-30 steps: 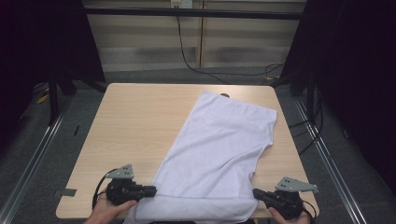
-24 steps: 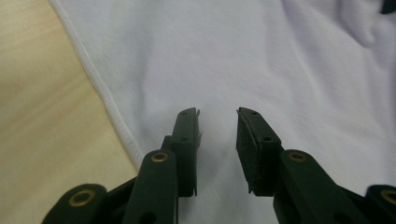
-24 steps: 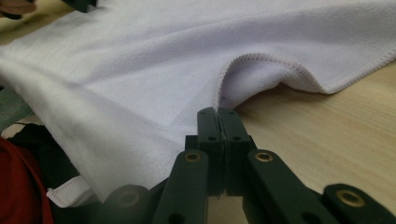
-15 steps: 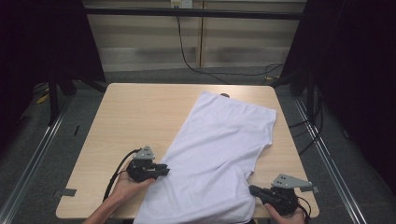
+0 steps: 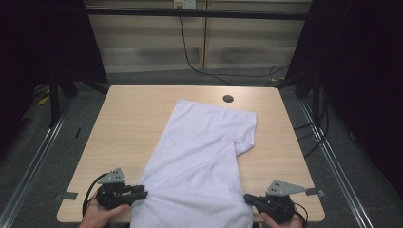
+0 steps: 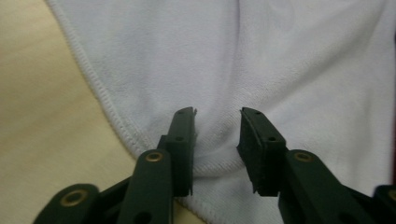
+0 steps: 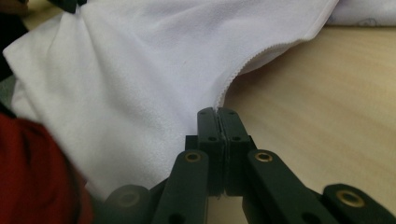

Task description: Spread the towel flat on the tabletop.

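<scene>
Light wooden table (image 5: 138, 118) on grey floor (image 5: 28, 156), dark surroundings.

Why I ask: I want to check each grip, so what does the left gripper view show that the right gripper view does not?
Left gripper view: the left gripper with jaws apart, just been opening, a fold of the white cloth between them, not pressed. Right gripper view: the right gripper shut on the cloth's hemmed edge, and a red sleeve at the left. Both share the cloth lying on the wooden table.
</scene>
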